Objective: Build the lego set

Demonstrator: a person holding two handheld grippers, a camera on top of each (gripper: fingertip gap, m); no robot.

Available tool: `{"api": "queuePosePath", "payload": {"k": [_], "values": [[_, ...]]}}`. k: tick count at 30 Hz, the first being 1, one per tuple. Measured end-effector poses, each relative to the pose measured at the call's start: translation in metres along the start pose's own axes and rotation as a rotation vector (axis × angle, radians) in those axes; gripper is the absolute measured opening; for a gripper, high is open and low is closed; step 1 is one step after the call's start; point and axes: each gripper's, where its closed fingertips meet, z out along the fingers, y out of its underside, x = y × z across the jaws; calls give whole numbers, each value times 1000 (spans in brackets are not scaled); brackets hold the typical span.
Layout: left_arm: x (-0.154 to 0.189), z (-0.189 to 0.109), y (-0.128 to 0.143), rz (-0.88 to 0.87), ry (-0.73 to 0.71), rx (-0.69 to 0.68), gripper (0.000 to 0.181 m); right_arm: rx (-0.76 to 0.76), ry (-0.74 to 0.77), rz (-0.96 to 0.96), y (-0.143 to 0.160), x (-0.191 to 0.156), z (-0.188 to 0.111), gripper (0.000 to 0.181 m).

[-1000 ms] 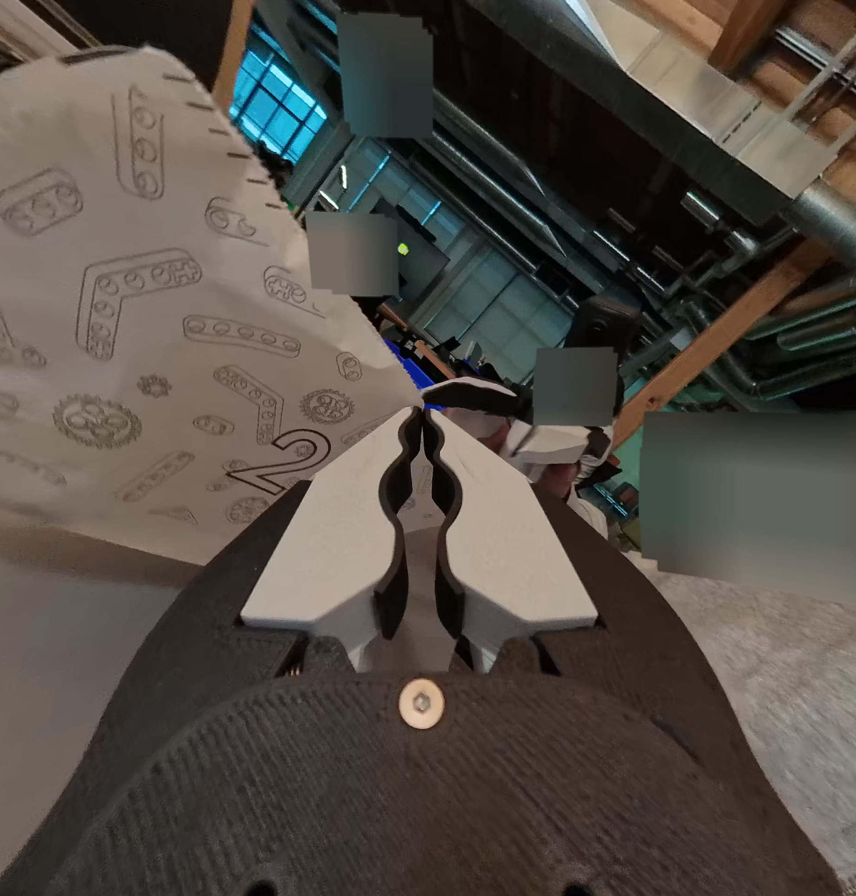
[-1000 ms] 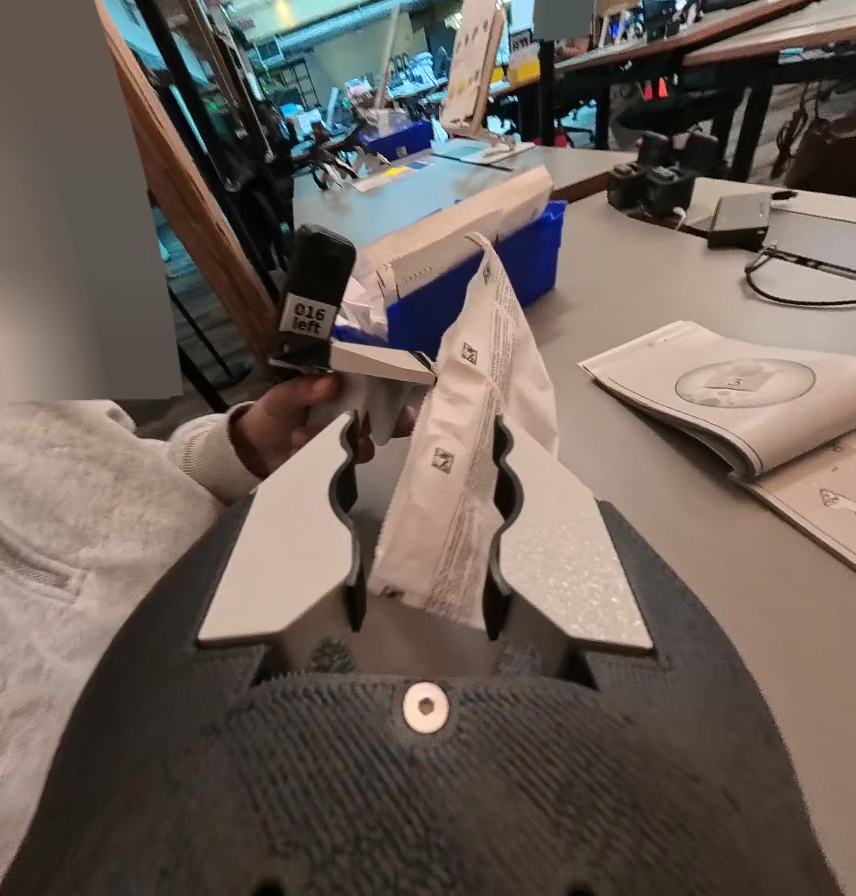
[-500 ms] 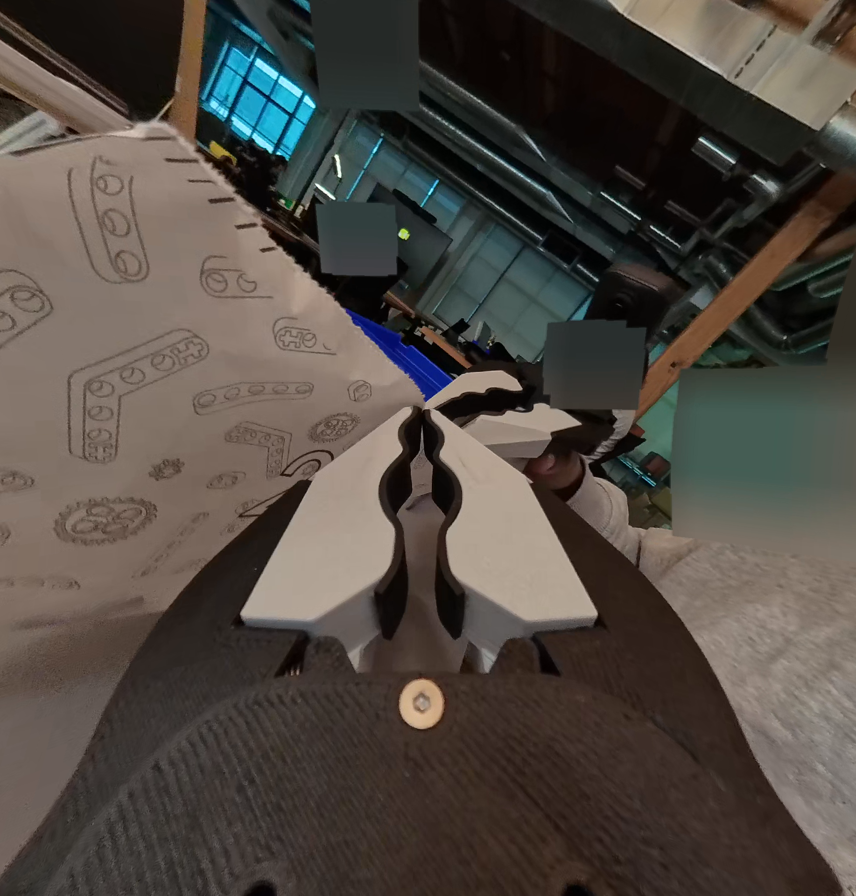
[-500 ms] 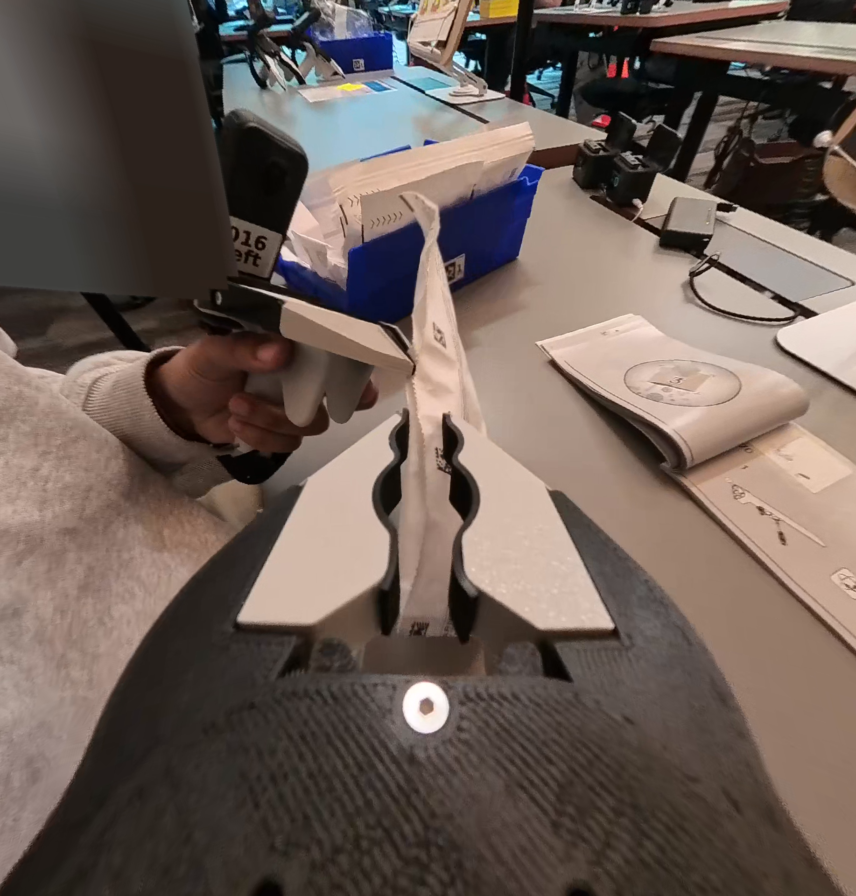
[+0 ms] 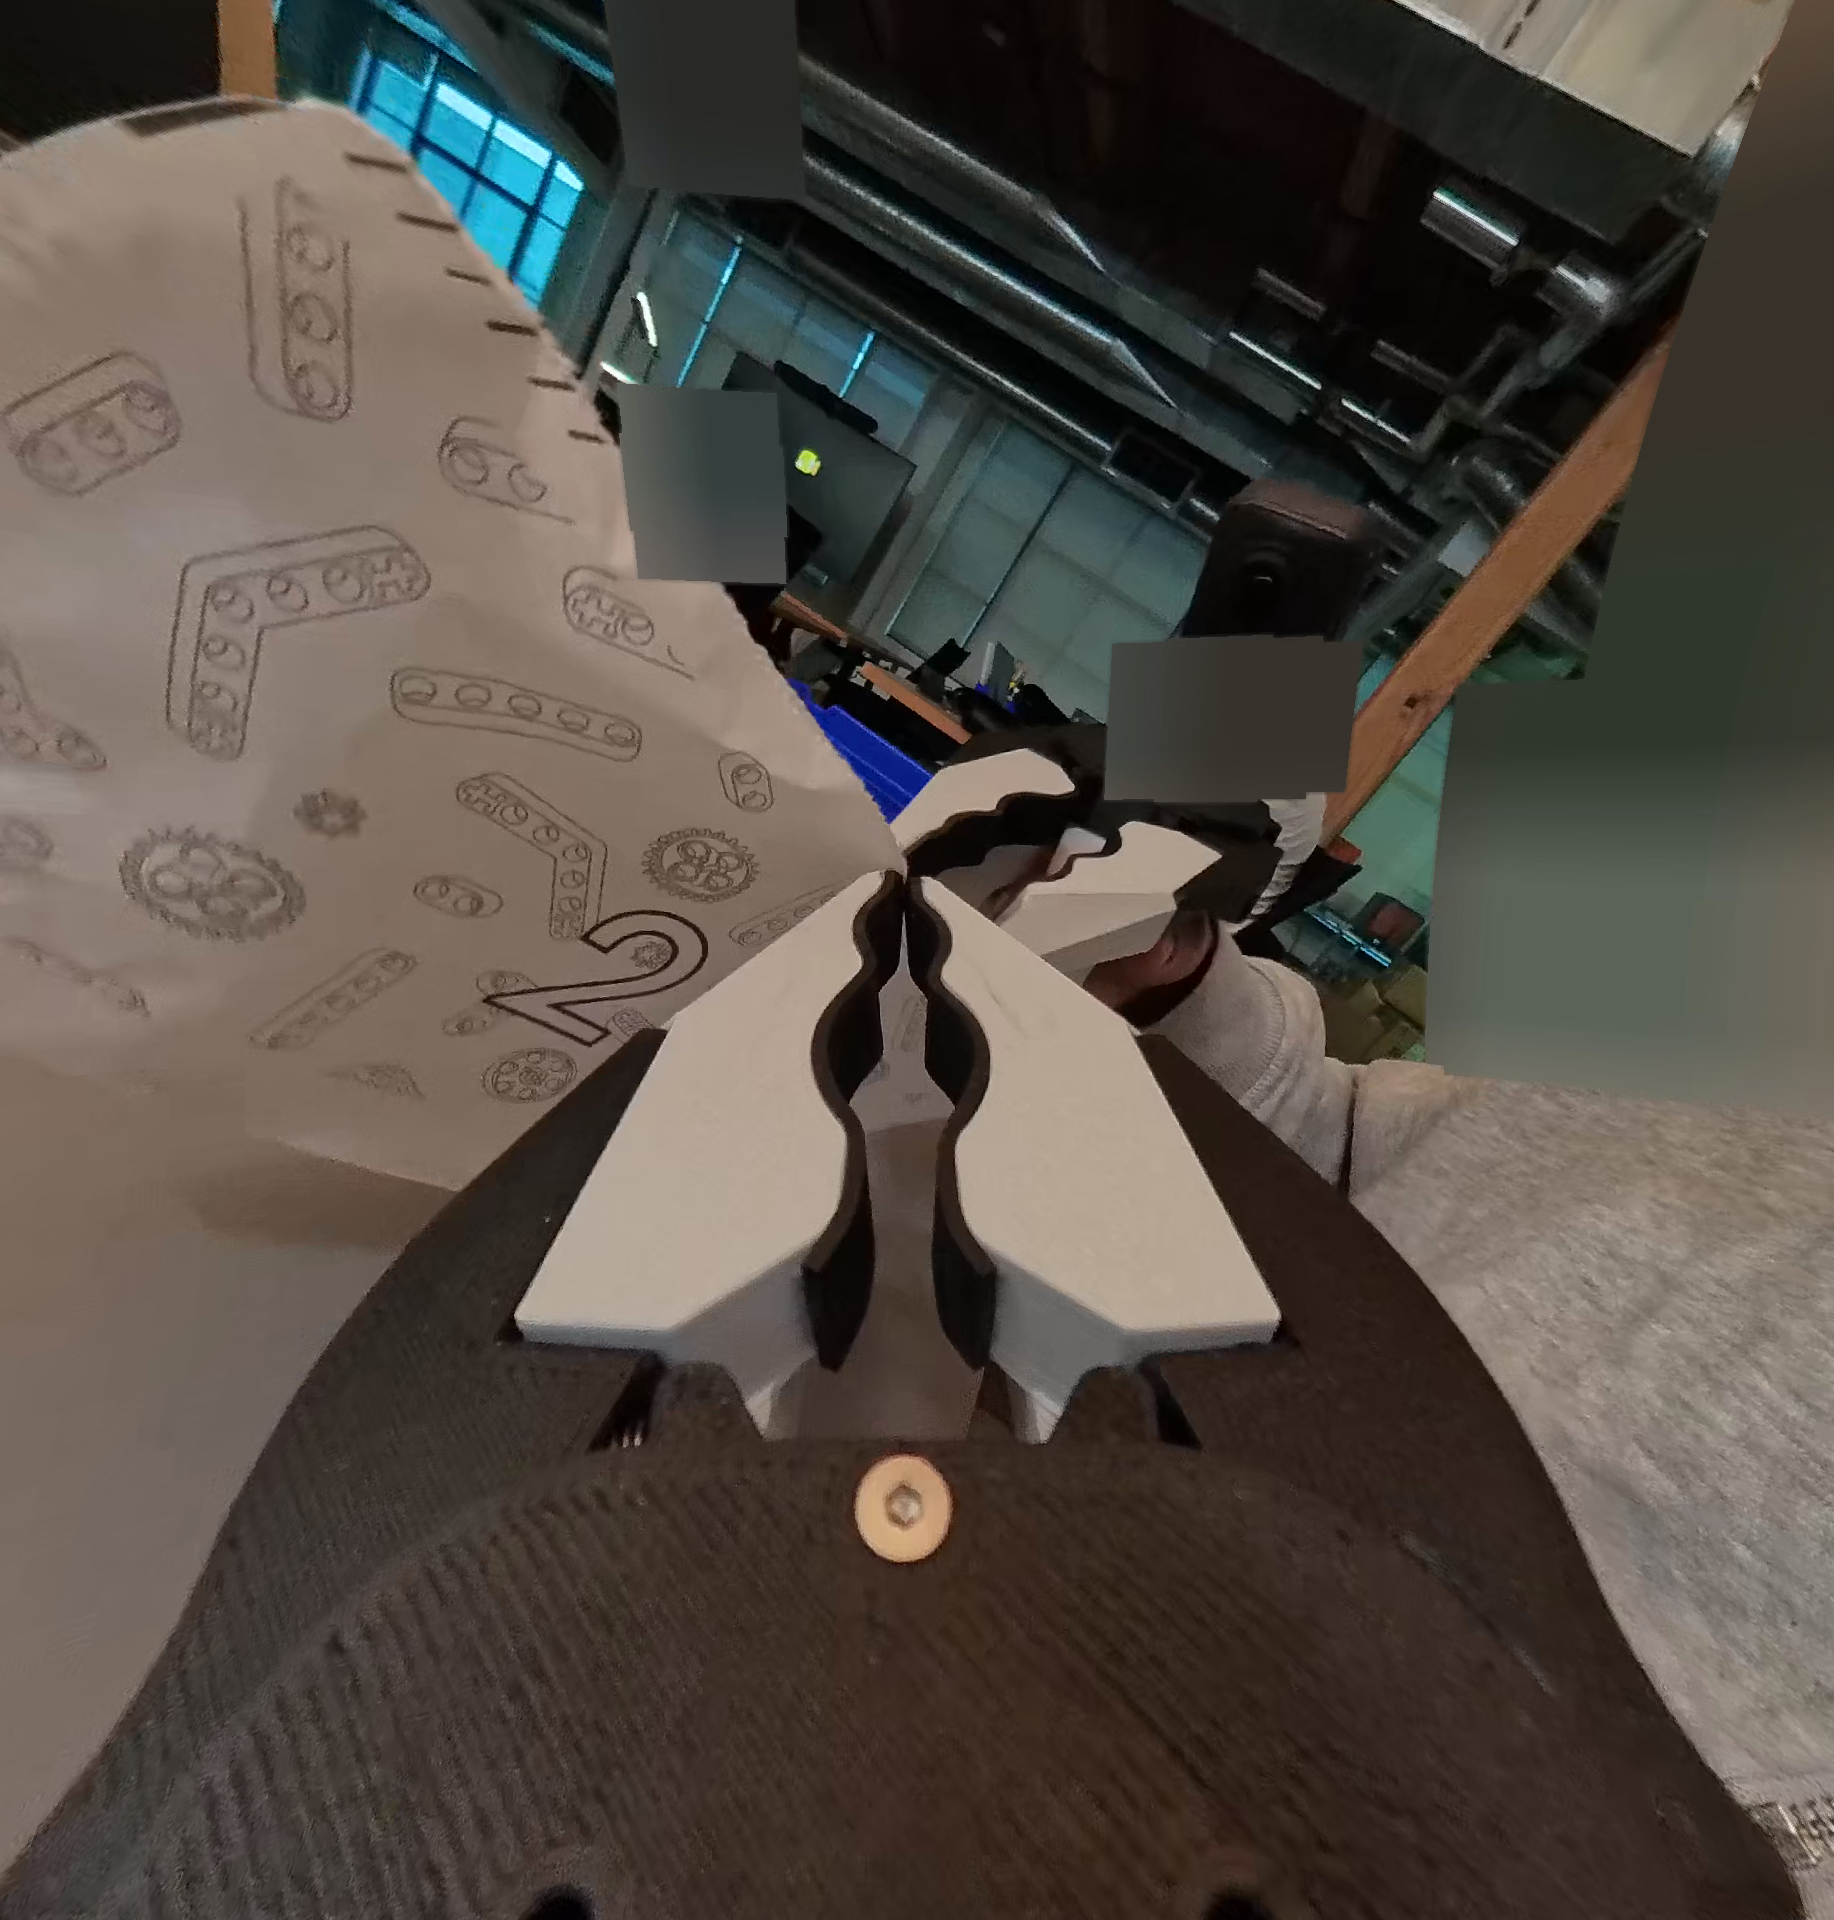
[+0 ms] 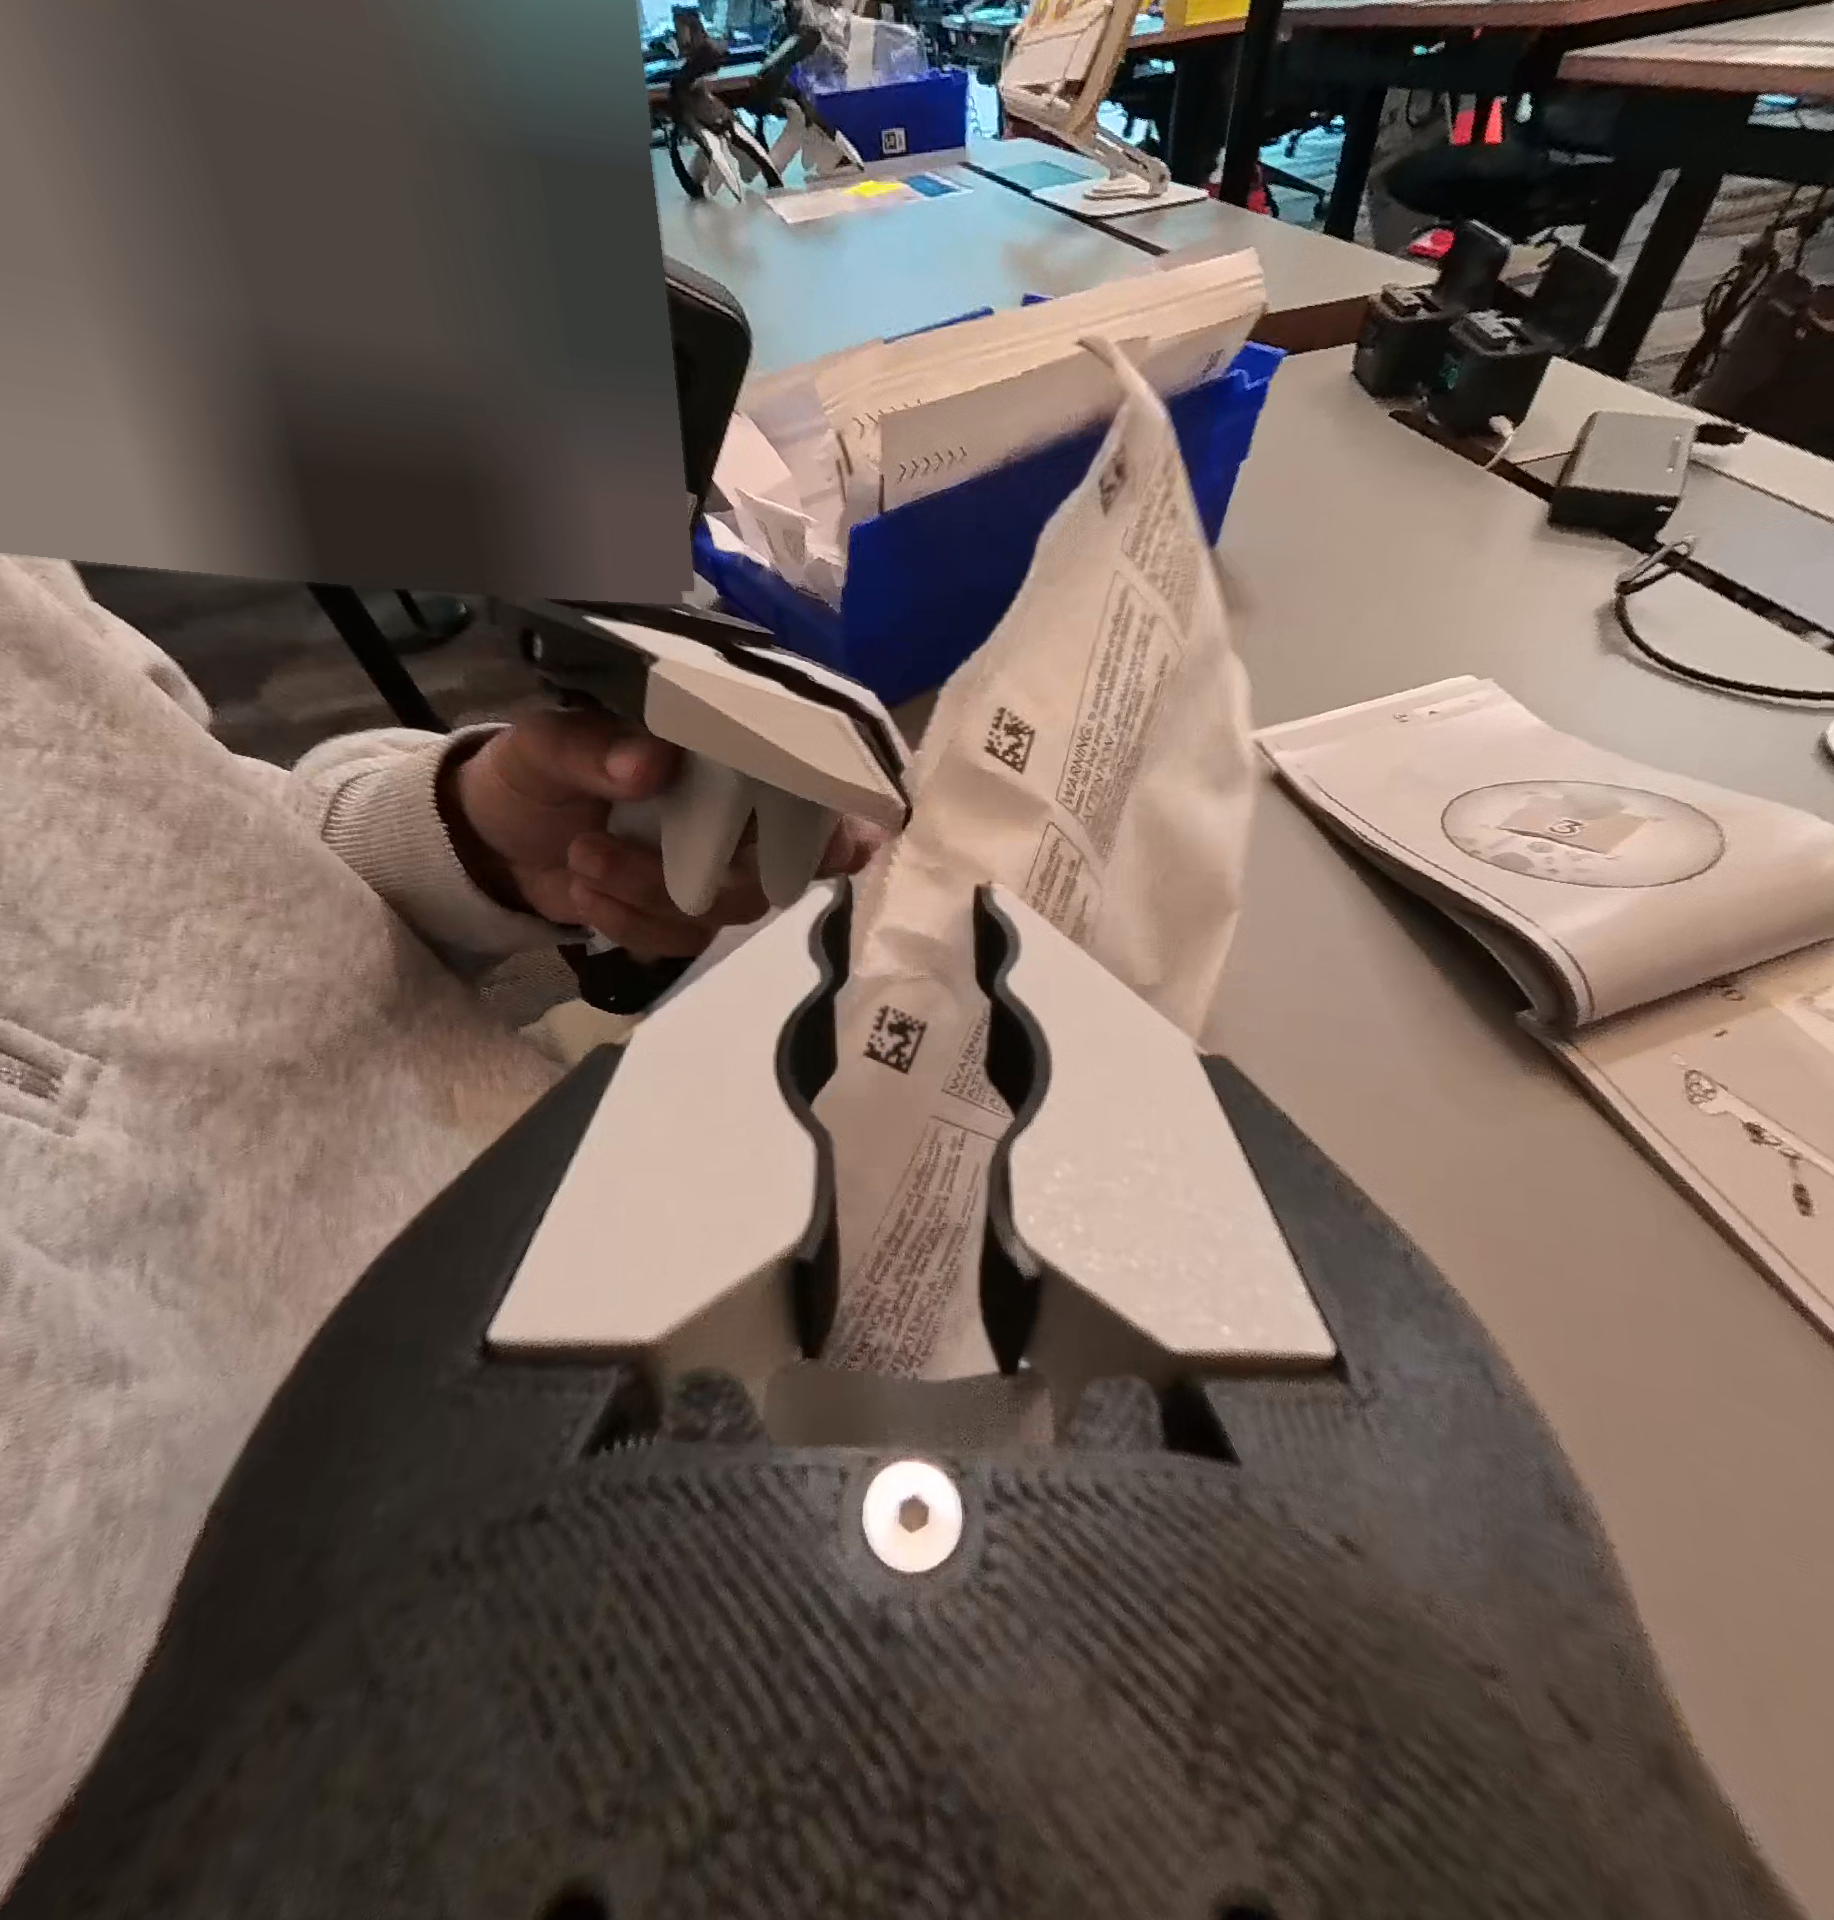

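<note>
A white paper parts bag (image 6: 1089,790), printed with fine text blocks and small square codes on one face and outline drawings of beams and gears on the other (image 5: 300,675), hangs in the air above the grey table (image 6: 1412,644). The left gripper (image 5: 900,883) pinches its edge, jaws nearly closed. The right gripper (image 6: 913,904) has its jaws part open around the bag's lower end, near a blue bin (image 6: 996,561) and an open instruction booklet (image 6: 1619,862).
</note>
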Motion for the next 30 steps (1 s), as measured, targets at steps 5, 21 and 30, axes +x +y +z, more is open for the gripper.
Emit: {"api": "queuePosePath", "payload": {"k": [5, 21, 30], "values": [[2, -2, 1, -20, 30, 5, 0, 28, 1, 0, 1, -1, -3, 11], [15, 15, 16, 55, 63, -36, 0, 404, -83, 207, -4, 22, -48, 0], [14, 38, 30, 234, -47, -160, 0, 263, 161, -20, 5, 26, -62, 16]]}}
